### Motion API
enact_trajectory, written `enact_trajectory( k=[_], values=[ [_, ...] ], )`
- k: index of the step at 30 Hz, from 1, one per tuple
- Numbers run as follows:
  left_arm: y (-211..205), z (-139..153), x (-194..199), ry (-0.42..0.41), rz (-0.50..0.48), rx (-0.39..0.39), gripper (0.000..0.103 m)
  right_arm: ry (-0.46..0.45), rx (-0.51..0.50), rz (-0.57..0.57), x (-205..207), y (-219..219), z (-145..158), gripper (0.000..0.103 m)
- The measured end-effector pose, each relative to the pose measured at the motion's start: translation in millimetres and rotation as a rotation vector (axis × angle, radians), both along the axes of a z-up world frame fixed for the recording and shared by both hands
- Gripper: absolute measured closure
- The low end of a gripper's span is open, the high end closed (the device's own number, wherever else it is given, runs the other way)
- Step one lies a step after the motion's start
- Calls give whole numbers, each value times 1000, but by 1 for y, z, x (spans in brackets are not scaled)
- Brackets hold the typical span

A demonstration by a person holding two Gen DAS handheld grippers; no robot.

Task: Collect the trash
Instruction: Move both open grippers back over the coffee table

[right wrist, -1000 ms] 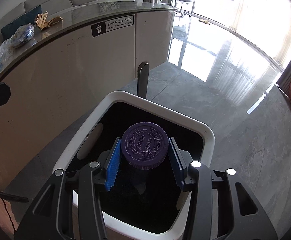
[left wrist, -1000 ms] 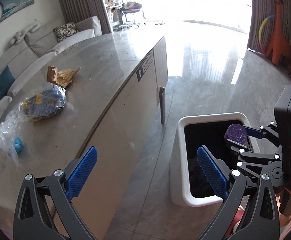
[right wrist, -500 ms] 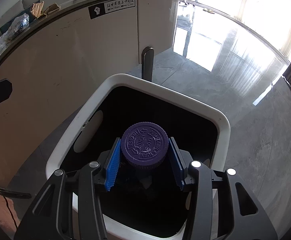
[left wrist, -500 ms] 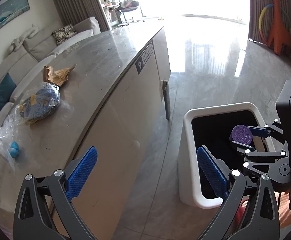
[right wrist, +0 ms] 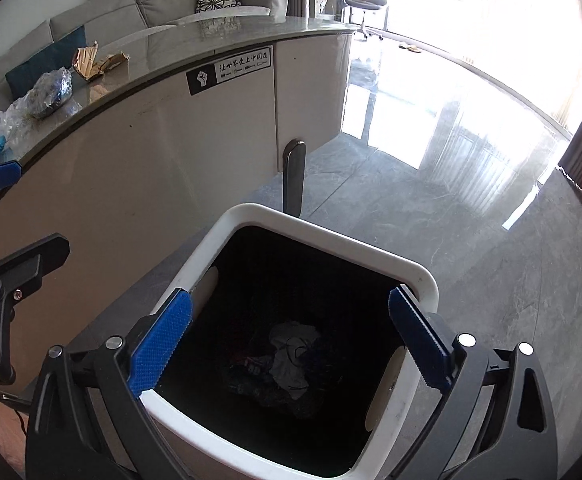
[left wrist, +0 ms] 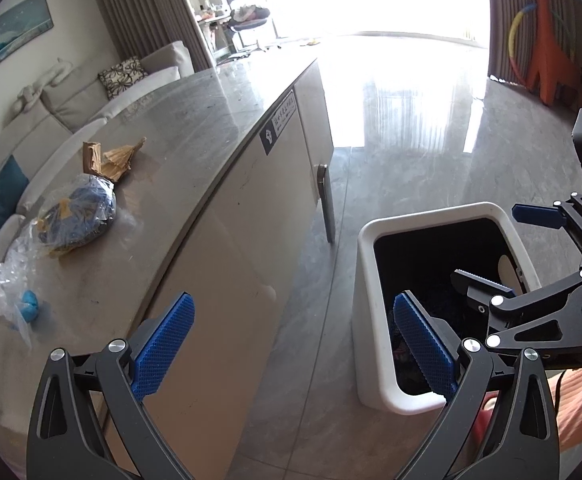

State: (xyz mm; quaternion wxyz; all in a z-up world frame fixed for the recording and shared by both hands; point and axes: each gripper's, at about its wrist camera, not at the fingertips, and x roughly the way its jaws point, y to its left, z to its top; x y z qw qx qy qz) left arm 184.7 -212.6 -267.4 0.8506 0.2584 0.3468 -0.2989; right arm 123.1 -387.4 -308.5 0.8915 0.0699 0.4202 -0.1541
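Note:
A white trash bin [right wrist: 327, 227] with a dark inside stands on the floor beside the counter; it also shows in the left wrist view [left wrist: 427, 218]. My right gripper [right wrist: 291, 344] is open and empty right above the bin's mouth; crumpled trash [right wrist: 291, 348] lies at the bottom. My left gripper [left wrist: 291, 344] is open and empty, over the counter's edge and the floor. On the counter lie a crumpled brown paper [left wrist: 109, 158], a plastic-wrapped blue and yellow bundle [left wrist: 77, 212] and a clear plastic bag with a blue bit [left wrist: 15, 296].
The curved grey counter [left wrist: 195, 120] has a white front panel and a metal leg [left wrist: 327, 200] close to the bin. A sofa [left wrist: 71, 92] stands behind the counter. The shiny grey floor [left wrist: 431, 140] stretches to bright windows. An orange giraffe toy [left wrist: 547, 60] stands far right.
My right gripper was shut on a purple-capped bottle over the bin; now it is open and the bottle is gone from it. The left gripper stayed open, shifting slightly.

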Motion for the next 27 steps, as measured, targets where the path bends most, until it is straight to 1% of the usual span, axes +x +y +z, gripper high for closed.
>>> enact_trajectory(
  k=[4, 7, 10, 13, 15, 19, 24, 27],
  values=[
    [15, 24, 4, -32, 29, -53, 4, -121, -26, 15, -4, 8, 37, 5],
    [32, 46, 12, -44, 68, -103, 4, -215, -32, 54, -1, 16, 65, 5],
    [53, 61, 22, -60, 104, -124, 4, -297, -29, 119, 4, 32, 93, 5],
    [76, 73, 32, -100, 139, -108, 4, -351, 8, 190, 18, 48, 114, 5],
    [94, 78, 39, -131, 179, -98, 4, -375, 40, 237, 31, 60, 124, 5],
    [134, 82, 62, -133, 288, -102, 4, -404, 51, 316, 56, 85, 136, 5],
    [175, 75, 94, -96, 416, -116, 4, -426, 16, 403, 83, 115, 147, 5],
    [191, 69, 106, -68, 469, -122, 4, -429, -13, 456, 100, 131, 150, 5]
  ],
)
